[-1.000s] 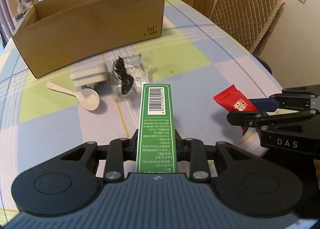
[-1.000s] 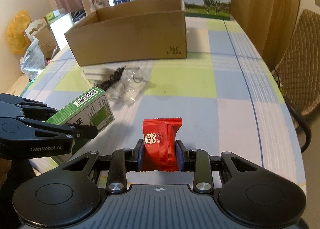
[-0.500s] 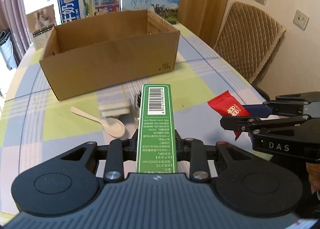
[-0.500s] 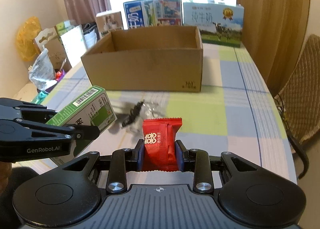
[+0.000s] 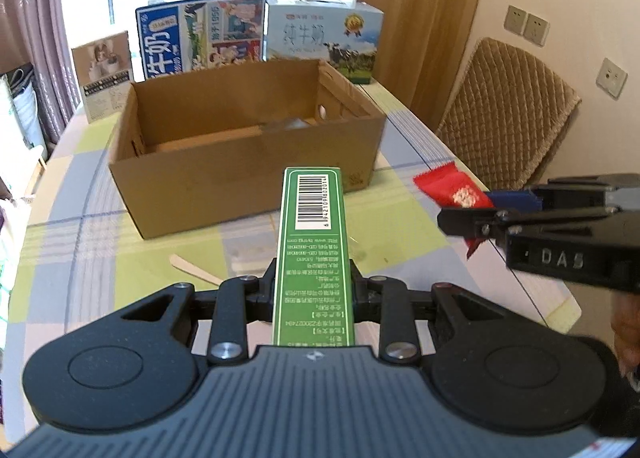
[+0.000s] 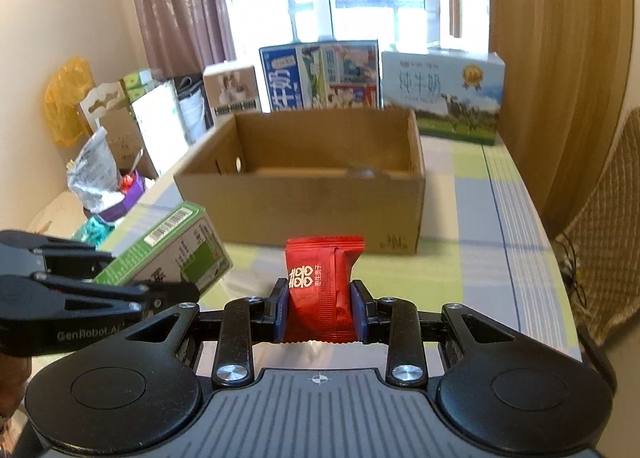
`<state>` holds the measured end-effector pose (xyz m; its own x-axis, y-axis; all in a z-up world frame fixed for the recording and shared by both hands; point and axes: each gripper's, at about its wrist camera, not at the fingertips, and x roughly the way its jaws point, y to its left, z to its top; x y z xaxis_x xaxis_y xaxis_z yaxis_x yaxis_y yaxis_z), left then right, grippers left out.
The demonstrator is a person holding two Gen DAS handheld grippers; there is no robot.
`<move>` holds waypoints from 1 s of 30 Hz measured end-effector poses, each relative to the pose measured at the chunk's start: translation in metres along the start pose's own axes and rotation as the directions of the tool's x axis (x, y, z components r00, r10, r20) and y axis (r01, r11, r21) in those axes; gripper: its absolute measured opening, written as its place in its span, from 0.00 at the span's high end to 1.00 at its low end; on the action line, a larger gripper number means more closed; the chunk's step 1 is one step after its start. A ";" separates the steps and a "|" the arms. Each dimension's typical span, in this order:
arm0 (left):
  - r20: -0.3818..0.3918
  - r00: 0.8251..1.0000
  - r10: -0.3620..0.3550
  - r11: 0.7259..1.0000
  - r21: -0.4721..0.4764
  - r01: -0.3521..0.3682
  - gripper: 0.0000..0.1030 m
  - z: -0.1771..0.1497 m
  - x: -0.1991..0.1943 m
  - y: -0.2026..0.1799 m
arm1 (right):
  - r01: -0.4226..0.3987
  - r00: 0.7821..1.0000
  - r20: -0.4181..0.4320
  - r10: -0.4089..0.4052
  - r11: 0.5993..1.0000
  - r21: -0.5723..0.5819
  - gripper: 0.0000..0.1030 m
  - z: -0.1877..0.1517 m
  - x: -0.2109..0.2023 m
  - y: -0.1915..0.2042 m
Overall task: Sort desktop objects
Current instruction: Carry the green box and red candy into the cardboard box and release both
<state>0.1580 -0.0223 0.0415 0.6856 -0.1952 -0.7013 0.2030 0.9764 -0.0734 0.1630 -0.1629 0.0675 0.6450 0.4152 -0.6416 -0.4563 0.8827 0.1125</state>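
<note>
A green box (image 5: 312,254) with a white barcode on its upper face is clamped between the closed fingers of the left gripper (image 5: 313,290), sticking straight forward, lifted above the table (image 5: 72,218). To its right, the right gripper (image 6: 320,308) is closed on a red candy packet (image 6: 320,282) printed with a gold double-happiness sign; blue pads press both sides of the packet, which stands upright between them. In the left wrist view the right gripper reaches in from the right edge with the red packet poking out toward the middle, near the green box but apart from it. In the right wrist view the left gripper comes in from the lower left with the green box tilted upward. Ahead of both grippers sits an open cardboard box (image 5: 248,162) on a table covered with a cloth checked in pale green, blue and lilac. Something small and pale lies inside the box near its right side, too blurred to identify. On the cloth between the box and the left gripper, the handle of a pale spoon (image 5: 194,268) shows, its bowl hidden behind the gripper. Behind the cardboard box stand milk cartons (image 6: 440,92) and a window. A woven chair (image 5: 508,114) stands at the table's right side.
</note>
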 end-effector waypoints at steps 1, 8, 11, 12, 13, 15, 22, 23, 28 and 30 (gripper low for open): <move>0.003 1.000 0.005 1.000 0.000 -0.005 0.76 0.003 0.000 0.003 | -0.003 1.000 0.007 0.003 1.000 -0.001 0.72 0.006 0.003 0.001; 0.027 0.999 0.031 0.999 0.014 -0.032 0.76 0.044 0.010 0.031 | -0.028 0.999 0.035 0.028 0.999 -0.019 0.72 0.049 0.028 0.001; 0.047 0.998 0.034 0.999 0.009 -0.034 0.76 0.064 0.014 0.042 | -0.030 0.999 0.038 0.031 0.999 -0.034 0.72 0.066 0.043 -0.001; 0.051 0.998 0.035 0.999 0.008 -0.036 0.76 0.071 0.016 0.045 | -0.033 0.999 0.039 0.034 0.999 -0.035 0.72 0.072 0.048 -0.002; 0.056 0.998 0.039 0.999 0.010 -0.040 0.76 0.078 0.018 0.049 | -0.034 0.999 0.041 0.036 0.999 -0.035 0.72 0.077 0.053 -0.003; 0.061 0.997 0.047 0.999 0.014 -0.048 0.76 0.091 0.025 0.056 | -0.038 0.998 0.047 0.039 0.999 -0.037 0.72 0.090 0.063 -0.006; 0.080 0.995 0.066 0.998 0.013 -0.068 0.76 0.128 0.045 0.078 | -0.046 0.997 0.062 0.049 0.997 -0.055 0.72 0.127 0.096 -0.009; 0.079 0.994 0.069 0.997 0.013 -0.071 0.76 0.132 0.049 0.081 | -0.047 0.997 0.064 0.050 0.997 -0.057 0.72 0.131 0.101 -0.009; 0.074 0.994 0.084 0.996 0.008 -0.084 0.76 0.144 0.069 0.094 | -0.055 0.997 0.057 0.058 0.997 -0.051 0.72 0.143 0.127 -0.011; 0.068 0.994 0.088 0.996 0.003 -0.088 0.76 0.146 0.077 0.098 | -0.057 0.997 0.049 0.060 0.997 -0.046 0.72 0.145 0.138 -0.011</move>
<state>0.3325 0.0447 0.0834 0.7470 -0.1147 -0.6549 0.1436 0.9896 -0.0095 0.3458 -0.0835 0.0875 0.6457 0.4773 -0.5960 -0.5203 0.8463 0.1141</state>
